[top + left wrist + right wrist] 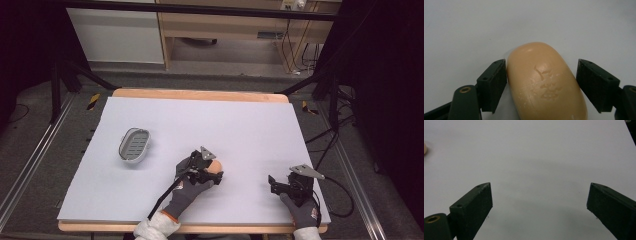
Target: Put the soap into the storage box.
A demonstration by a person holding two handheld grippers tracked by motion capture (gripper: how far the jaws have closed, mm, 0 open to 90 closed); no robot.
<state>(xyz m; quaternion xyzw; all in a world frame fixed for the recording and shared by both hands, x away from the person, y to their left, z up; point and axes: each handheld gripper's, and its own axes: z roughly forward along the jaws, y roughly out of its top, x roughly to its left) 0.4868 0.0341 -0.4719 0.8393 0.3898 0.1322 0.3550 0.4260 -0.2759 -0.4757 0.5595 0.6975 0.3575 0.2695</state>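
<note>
Gloved hands enter from the near table edge, each holding a gripper. On the left, the left gripper [214, 169] straddles a tan bar of soap [546, 83] lying on the white table sheet [225, 125]; 1 jaw touches the soap's side, the other stands just apart, so the grasp is not closed. Well to the right, the right gripper [274, 184] rests spread wide over bare sheet. A grey soap dish [134, 145] sits further left, apart from both.
</note>
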